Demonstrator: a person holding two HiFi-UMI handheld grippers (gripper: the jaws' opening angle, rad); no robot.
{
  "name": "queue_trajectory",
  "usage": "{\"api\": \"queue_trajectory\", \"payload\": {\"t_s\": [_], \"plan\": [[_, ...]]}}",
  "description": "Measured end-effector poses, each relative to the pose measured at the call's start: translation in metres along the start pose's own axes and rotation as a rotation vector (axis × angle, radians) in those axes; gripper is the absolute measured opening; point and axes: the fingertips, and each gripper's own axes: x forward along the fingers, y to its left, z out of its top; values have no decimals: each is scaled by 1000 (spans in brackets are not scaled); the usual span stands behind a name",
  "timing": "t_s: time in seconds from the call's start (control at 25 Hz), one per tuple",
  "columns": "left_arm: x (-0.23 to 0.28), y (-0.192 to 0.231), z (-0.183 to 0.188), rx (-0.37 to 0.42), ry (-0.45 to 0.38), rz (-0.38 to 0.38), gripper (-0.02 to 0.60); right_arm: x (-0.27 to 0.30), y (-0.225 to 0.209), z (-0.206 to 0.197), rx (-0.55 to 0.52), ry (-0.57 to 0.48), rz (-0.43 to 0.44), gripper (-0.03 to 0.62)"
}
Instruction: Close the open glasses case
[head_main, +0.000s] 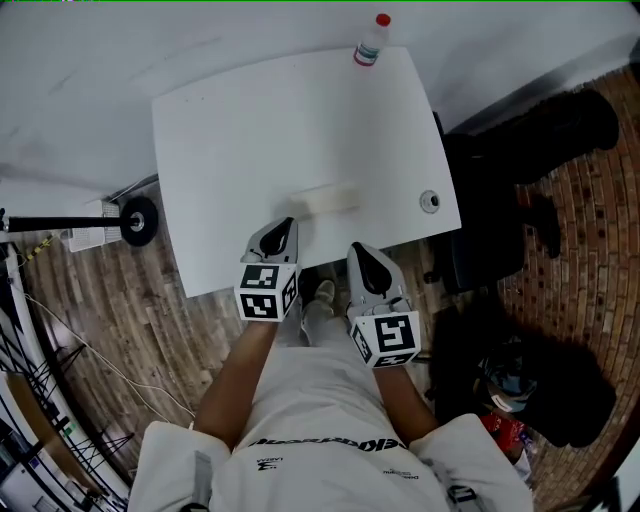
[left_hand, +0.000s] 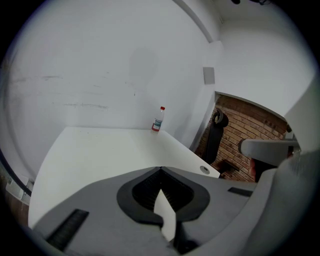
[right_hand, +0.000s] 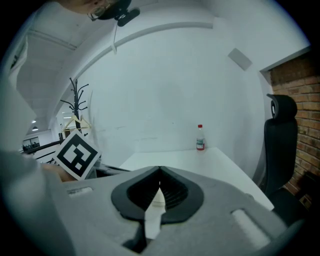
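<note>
At the near edge of the desk, you're holding the left hand-held gripper with its jaws pressed together and nothing between them; its own view shows the pads meeting at the tip. The right hand-held gripper is sitting just beside it over the desk edge, jaws likewise together and empty. Neither is touching anything.

The glasses case is lying on the desk just past both tips, roughly between them and clear of both. It's reading as a low, flat, pale block. I'm not seeing a raised lid, but it's blurred, so I can't confirm the seam is fully seated.

My read: the closing step is looking done, or nearly. What's left is checking that the lid is latched, and pressing it down once more if it isn't.

Further out, a red-capped bottle is standing at the far edge, well apart from the case. A round grommet is sitting by the right edge, and a dark chair beyond that.
</note>
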Motion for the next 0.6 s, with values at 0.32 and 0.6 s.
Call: {"api": "queue_trajectory", "payload": {"t_s": [0.32,0.6], "plan": [[-36,-26,25,35,-74,-29,-3,-19,5,20,-17,-37,1,0],[-67,-47,52,89,-163,-40,-3,-32,9,46,-49,-90,-15,0]]}}
